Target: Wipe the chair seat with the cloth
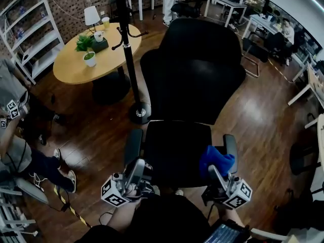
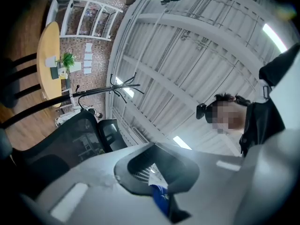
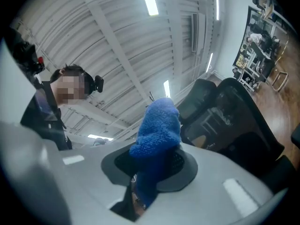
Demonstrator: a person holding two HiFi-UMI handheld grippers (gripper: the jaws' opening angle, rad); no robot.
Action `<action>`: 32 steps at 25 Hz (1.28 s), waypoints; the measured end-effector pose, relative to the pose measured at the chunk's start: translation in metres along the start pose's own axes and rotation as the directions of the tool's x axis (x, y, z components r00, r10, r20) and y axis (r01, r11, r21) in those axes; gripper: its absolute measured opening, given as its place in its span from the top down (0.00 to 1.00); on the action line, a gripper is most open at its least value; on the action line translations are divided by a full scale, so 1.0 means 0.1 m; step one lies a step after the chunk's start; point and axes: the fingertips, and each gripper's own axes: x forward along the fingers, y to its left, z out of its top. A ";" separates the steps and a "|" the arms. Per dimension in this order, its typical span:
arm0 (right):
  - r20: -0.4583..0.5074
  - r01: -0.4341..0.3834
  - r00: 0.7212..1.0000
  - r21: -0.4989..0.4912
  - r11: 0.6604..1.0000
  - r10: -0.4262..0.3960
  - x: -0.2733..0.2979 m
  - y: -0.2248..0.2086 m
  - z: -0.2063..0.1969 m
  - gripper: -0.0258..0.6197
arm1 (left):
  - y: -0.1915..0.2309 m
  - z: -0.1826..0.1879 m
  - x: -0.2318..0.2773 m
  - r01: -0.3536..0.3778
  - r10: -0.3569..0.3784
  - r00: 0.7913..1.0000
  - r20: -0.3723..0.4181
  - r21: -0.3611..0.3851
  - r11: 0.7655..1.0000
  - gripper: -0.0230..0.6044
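A black office chair stands just in front of me, its seat (image 1: 174, 148) low in the head view and its tall backrest (image 1: 195, 67) behind it. My right gripper (image 1: 214, 170) hovers at the seat's right front corner, by the armrest, shut on a fluffy blue cloth (image 1: 216, 159). In the right gripper view the cloth (image 3: 157, 128) sticks up from between the jaws, with the chair (image 3: 234, 121) beyond. My left gripper (image 1: 137, 165) is at the seat's left front corner; its jaws look pressed together (image 2: 157, 172), with only a small blue sliver at the seam. The chair back (image 2: 61, 139) shows there too.
A black coat stand (image 1: 126, 49) rises just left of the chair. Behind it is a round wooden table (image 1: 71, 65) with a plant and a lamp. A seated person's legs (image 1: 38, 163) are at the left, shelves (image 1: 30, 34) at the back left, and desks (image 1: 263, 22) at the far right.
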 end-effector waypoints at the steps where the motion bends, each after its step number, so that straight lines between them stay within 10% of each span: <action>1: -0.017 0.005 1.000 0.005 1.000 -0.005 0.07 -0.10 -0.05 0.84 | 0.05 -0.03 0.01 -0.015 0.015 1.000 -0.004 0.005 1.000 0.96; 7: -0.279 0.067 0.958 0.019 0.998 -0.059 0.70 -1.13 -1.08 0.84 | 0.62 -0.26 -0.27 -0.163 0.163 0.987 0.001 -0.001 0.987 0.96; 18: -0.643 0.212 0.710 -0.191 0.958 -0.286 1.87 -3.79 -4.12 0.84 | 1.69 -0.73 -1.10 -0.272 0.273 0.960 0.066 -0.023 0.962 0.96; 32: -0.705 0.219 0.541 -0.408 0.886 -0.459 1.90 -4.29 -4.48 0.84 | 1.96 -0.83 -1.17 -0.276 0.277 0.961 0.026 -0.028 0.961 0.96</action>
